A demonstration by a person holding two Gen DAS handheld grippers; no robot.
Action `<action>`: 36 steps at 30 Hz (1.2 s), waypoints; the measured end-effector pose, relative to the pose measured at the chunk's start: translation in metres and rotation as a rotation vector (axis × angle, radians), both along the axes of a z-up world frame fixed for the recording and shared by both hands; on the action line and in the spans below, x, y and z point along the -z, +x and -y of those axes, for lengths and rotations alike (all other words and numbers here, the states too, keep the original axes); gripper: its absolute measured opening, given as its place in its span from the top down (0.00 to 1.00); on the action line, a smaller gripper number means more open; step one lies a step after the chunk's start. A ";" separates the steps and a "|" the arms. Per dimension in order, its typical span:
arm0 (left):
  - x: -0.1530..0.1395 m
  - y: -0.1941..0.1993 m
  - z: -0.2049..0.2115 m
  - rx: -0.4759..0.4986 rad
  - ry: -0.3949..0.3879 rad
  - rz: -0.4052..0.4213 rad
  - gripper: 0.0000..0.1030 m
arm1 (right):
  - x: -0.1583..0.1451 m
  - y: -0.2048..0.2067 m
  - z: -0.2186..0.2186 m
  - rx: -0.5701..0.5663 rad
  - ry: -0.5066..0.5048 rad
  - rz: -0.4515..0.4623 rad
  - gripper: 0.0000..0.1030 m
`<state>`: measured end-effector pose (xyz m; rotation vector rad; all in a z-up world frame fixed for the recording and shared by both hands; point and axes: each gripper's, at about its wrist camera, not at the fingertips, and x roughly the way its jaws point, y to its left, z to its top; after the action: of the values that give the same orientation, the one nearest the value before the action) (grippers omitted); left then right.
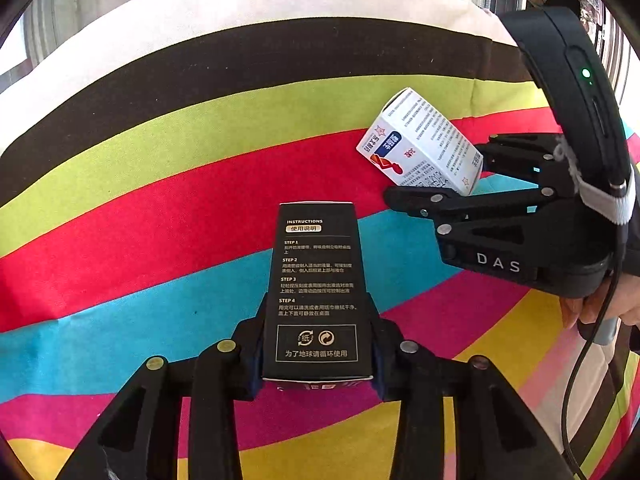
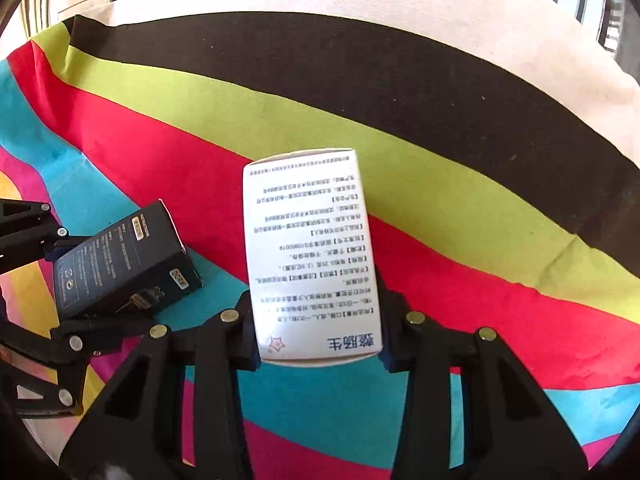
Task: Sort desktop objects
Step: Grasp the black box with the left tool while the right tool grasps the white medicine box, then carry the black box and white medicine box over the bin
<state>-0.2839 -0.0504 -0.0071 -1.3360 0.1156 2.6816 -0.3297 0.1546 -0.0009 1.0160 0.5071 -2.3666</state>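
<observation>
A striped cloth (image 1: 160,184) covers the bench. The left claw (image 1: 316,344) grips a black box (image 1: 316,280), the right claw (image 2: 316,320) a white box (image 2: 308,248); each box's long axis points straight ahead from its claw, above the cloth.

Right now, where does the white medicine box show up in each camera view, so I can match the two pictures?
Left wrist view: the white medicine box sits upper right, tilted, held in the right gripper.
Right wrist view: the same box fills the centre, between that gripper's jaws.
Shared landmark: the black instruction box, centre in the left view, lower left in the right view, over the striped cloth.
</observation>
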 end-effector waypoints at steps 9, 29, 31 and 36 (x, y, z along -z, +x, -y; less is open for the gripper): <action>-0.012 0.074 -0.009 -0.048 -0.004 0.010 0.62 | -0.002 0.076 -0.051 0.037 -0.024 0.078 0.57; -0.020 0.287 -0.074 -0.113 0.035 0.026 0.62 | 0.006 0.245 -0.074 0.016 -0.042 0.172 0.57; -0.020 0.313 -0.065 -0.139 0.031 0.021 0.62 | 0.005 0.263 -0.080 0.017 -0.058 0.168 0.57; -0.016 0.342 -0.077 -0.181 0.036 0.009 0.62 | 0.007 0.309 -0.089 0.015 -0.059 0.137 0.57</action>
<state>0.0581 0.0262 0.0088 -1.4109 -0.0581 2.8090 -0.0211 0.2436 -0.0075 1.1480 0.3779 -2.2909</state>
